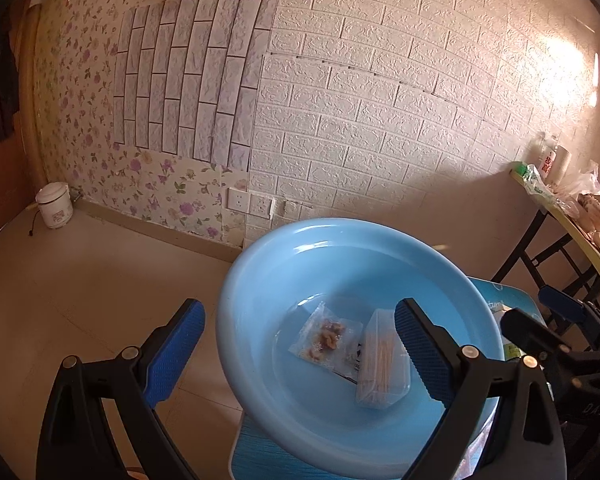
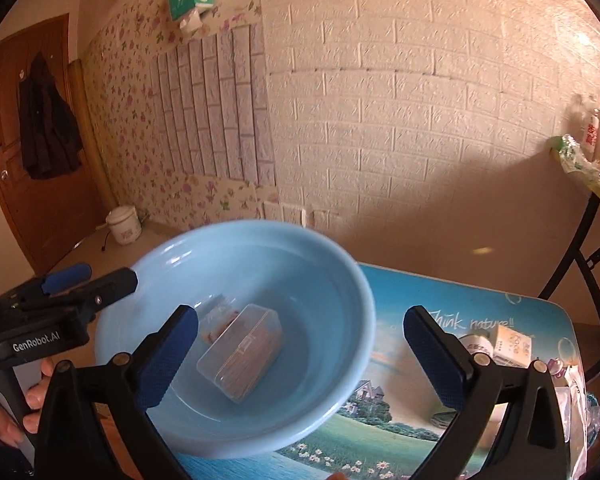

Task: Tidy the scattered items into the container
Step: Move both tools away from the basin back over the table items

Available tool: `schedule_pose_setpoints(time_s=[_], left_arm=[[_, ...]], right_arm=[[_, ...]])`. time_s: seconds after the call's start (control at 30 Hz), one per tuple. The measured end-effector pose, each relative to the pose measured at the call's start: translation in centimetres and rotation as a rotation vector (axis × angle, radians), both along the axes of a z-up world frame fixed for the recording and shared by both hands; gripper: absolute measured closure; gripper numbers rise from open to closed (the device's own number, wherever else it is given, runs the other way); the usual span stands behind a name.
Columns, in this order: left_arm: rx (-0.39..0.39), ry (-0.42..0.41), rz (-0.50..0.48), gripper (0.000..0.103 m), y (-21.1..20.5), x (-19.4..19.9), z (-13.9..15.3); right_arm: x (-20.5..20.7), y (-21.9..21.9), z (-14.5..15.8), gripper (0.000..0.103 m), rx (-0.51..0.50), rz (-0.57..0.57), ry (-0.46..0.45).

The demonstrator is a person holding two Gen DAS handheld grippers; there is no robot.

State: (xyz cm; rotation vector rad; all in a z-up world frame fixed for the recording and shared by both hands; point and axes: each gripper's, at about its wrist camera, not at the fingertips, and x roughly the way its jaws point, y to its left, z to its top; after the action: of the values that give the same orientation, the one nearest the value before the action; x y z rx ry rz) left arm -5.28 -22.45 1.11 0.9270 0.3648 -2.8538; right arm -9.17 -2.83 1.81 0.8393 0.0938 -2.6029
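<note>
**Q:** While both tools hover over the basin, how do their jaws stand?

**A:** Spread wide on both, with nothing between them. The left gripper [image 1: 300, 344] has one blue pad over the floor, outside the rim, and the other over the inside of the light blue basin [image 1: 260, 264]. The right gripper [image 2: 300, 344] has its left pad over the basin's inside and its right pad over the tabletop [image 2: 400, 420], which carries a printed landscape scene.

**Q:** Where are the items?

**A:** Two lie on the basin floor, touching each other: a clear plastic box of thin wooden sticks [image 1: 382, 364] and, just left of it, a small clear packet of brownish pieces [image 1: 326, 338]. Neither touches any pad. More items sit on the tabletop to the right, outside the basin, including a small white carton [image 2: 512, 346] near the right pad.
</note>
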Motion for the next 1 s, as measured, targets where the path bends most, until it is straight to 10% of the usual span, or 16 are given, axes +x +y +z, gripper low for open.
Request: schedule_pose_setpoints(time_s=[1.0], left_arm=[[-0.086,0.049,-0.144,0.0,13.0,2.5,4.4]], right_arm=[[6.5,11.3,4.3,0.0,-0.067,-0.127,0.044]])
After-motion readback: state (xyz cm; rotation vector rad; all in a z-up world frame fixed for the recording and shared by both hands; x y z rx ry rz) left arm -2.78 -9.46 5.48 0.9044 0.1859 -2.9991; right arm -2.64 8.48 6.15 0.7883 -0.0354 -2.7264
